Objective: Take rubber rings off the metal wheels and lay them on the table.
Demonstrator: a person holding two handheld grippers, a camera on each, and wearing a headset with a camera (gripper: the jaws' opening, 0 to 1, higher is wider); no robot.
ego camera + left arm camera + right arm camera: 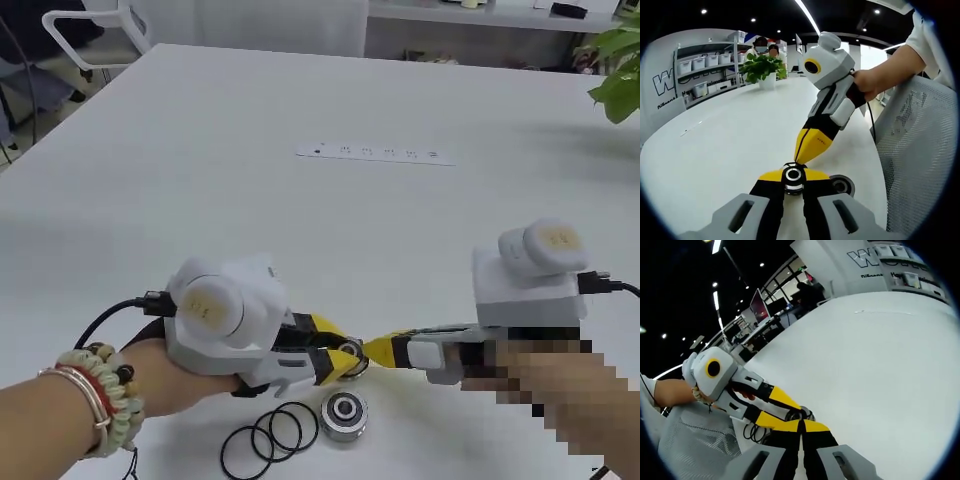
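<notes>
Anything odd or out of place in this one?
Nothing stands out. Three rings lie flat, overlapping, beside a loose wheel on the table; the left gripper clamps a second wheel, the right gripper's closed tips at it.

Left claw (346,360) and right claw (375,351) — white bodies, yellow-black jaws, black cables (105,322).

On the bench (200,150), rubber rings (270,435) lay just left of the loose wheel (344,415). A second wheel (349,358) was held just behind it, and a power strip (375,154) lay far behind.
</notes>
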